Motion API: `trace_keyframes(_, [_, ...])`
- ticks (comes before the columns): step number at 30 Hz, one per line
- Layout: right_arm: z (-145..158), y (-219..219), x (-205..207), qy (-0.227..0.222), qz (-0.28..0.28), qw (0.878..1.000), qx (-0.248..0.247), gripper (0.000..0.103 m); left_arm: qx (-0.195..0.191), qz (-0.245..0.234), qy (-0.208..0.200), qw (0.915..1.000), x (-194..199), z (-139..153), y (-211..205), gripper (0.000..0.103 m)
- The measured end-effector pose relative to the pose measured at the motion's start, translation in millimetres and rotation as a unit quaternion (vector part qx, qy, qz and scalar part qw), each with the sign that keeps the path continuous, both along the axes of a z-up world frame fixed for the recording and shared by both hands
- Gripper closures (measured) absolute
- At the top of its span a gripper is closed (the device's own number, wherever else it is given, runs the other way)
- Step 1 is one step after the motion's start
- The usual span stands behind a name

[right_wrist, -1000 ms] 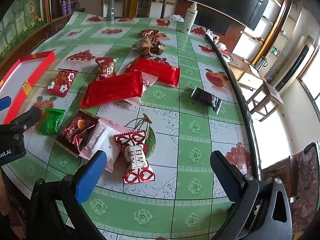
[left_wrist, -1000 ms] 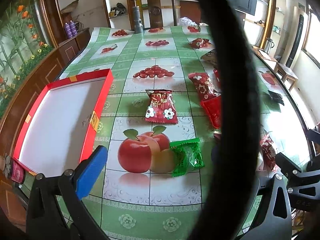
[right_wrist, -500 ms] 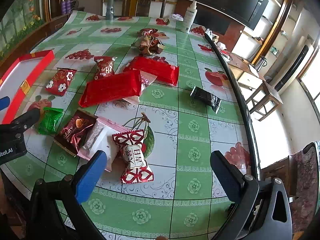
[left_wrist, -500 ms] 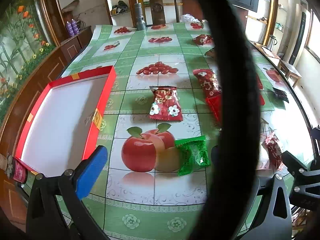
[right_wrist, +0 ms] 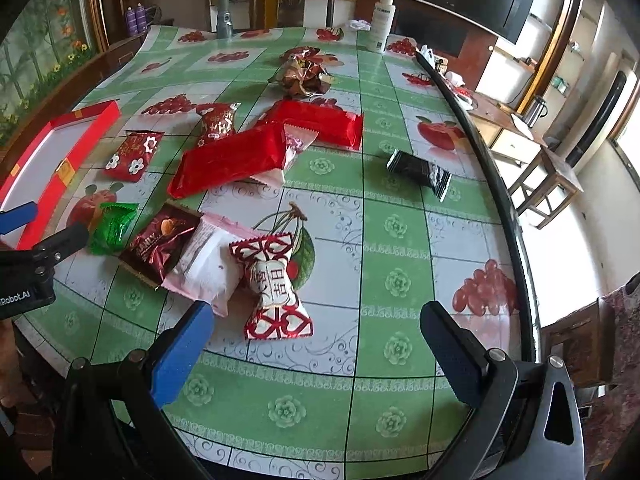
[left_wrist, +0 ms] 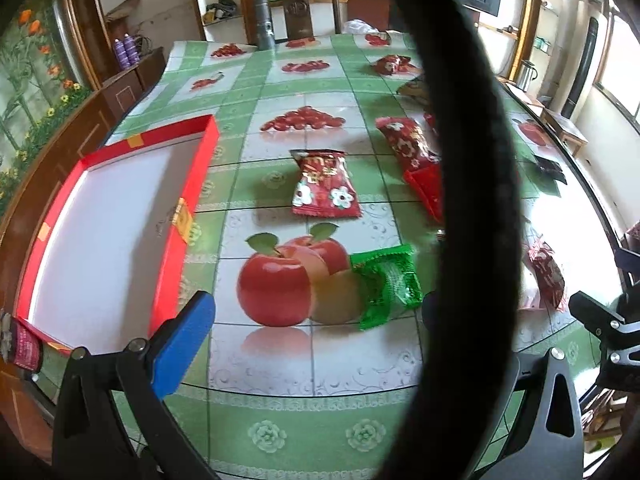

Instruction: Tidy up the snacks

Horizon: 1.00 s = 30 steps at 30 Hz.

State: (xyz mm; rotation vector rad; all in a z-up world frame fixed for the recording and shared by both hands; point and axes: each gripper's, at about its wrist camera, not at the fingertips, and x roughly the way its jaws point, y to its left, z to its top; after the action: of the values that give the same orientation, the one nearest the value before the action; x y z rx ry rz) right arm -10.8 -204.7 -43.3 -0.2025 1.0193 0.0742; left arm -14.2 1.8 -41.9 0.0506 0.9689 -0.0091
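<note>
A red tray (left_wrist: pixel 172 220) with a white floor lies at the table's left; it also shows in the right wrist view (right_wrist: pixel 82 148). A green snack packet (left_wrist: pixel 388 284) lies ahead of my open, empty left gripper (left_wrist: pixel 316 316). A red flowered packet (left_wrist: pixel 324 188) lies beyond it. My right gripper (right_wrist: pixel 316 324) is open and empty, just short of a red-and-white candy packet (right_wrist: pixel 274 284). Beside that lie a white-pink packet (right_wrist: pixel 208 260), a brown packet (right_wrist: pixel 160 240) and the green packet (right_wrist: pixel 112 226). Two long red packets (right_wrist: pixel 236 160) and a black packet (right_wrist: pixel 420 172) lie further out.
A thick black cable (left_wrist: pixel 472 200) hangs across the left wrist view and hides part of the table. A spray bottle (right_wrist: pixel 382 20), a metal flask (right_wrist: pixel 224 20) and a crumpled wrapper pile (right_wrist: pixel 302 76) stand at the far end. The table edge (right_wrist: pixel 500 184) runs on the right.
Both grippers have crept slightly forward over the table. Both stay open and no snack has moved.
</note>
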Motion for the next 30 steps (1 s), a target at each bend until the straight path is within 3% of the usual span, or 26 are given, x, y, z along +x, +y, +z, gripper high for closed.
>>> trace_keyframes(7, [-1.9, -11.2, 0.5, 0.004, -0.015, 0.999, 0.037, 0.003, -0.004, -0.010, 0.013, 0.9999, 7.2, -2.2, -13.8, 0.000])
trace_keyframes(11, [6.3, -10.1, 1.1, -0.013, -0.015, 0.999, 0.034, 0.002, 0.053, 0.011, -0.021, 0.9983, 7.5, 9.2, -23.3, 0.000])
trace_keyframes(15, [10.1, -11.3, 7.3, -0.016, -0.016, 0.999, 0.045, 0.002, 0.048, 0.001, -0.045, 0.9978, 11.3, 24.1, -32.6, 0.000])
trace_keyframes(19, [1.7, -14.8, 19.2, -0.014, -0.042, 0.998, 0.048, 0.002, 0.048, 0.018, -0.003, 0.9987, 35.3, 3.0, -37.8, 0.000])
trace_keyframes(22, [-2.8, -17.9, 21.7, -0.009, -0.061, 0.997, 0.048, 0.002, 0.070, 0.041, 0.011, 0.9967, 48.0, -12.7, -45.1, 0.000])
trace_keyframes(26, [-3.8, -16.2, 24.7, -0.015, -0.065, 0.997, 0.042, 0.002, 0.048, 0.057, 0.026, 0.9969, 63.9, -30.5, -43.5, 0.000])
trace_keyframes(30, [-7.0, -15.9, 29.9, -0.008, -0.075, 0.996, 0.049, 0.002, -0.002, 0.084, 0.017, 0.9963, 76.9, -38.7, -30.8, 0.000])
